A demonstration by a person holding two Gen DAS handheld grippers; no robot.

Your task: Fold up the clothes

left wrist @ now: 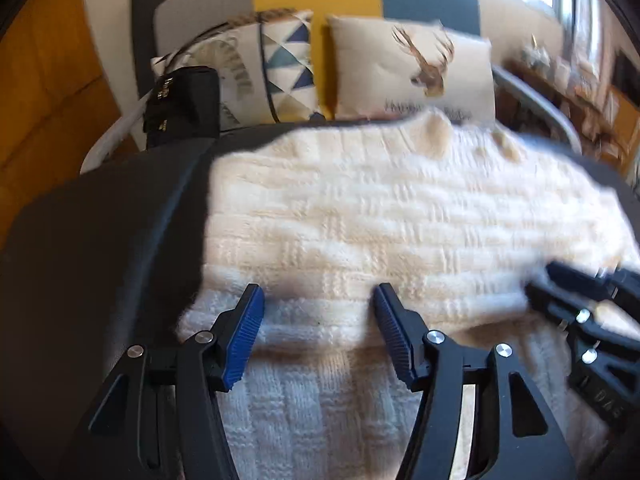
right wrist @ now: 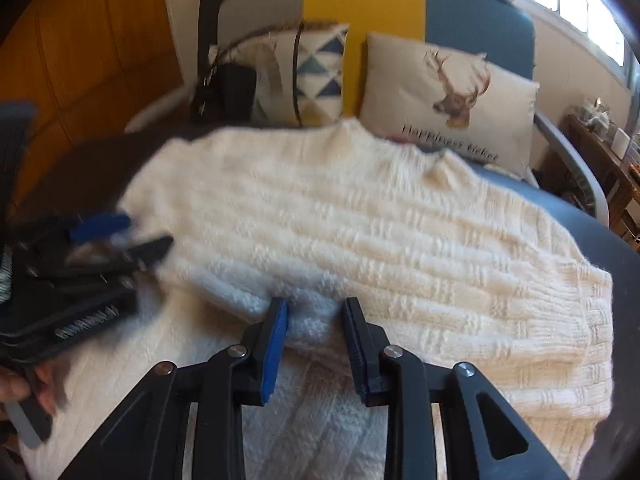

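We saw the cream knitted sweater (left wrist: 360, 216) spread on the dark counter (left wrist: 100, 240), in front of the deer cushion (left wrist: 416, 68). Over its near fold, our left gripper (left wrist: 319, 304) stood wide and empty; our right gripper (right wrist: 316, 316), narrower, pinched a ridge of knit

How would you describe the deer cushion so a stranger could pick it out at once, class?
Start at the sofa backrest, striped grey, yellow and blue. Two cushions lean against it behind the cream sweater. The deer cushion is the right one, under the blue stripe: plain beige with a brown antlered head and a line of dark writing below, unlike the triangle cushion beside it.
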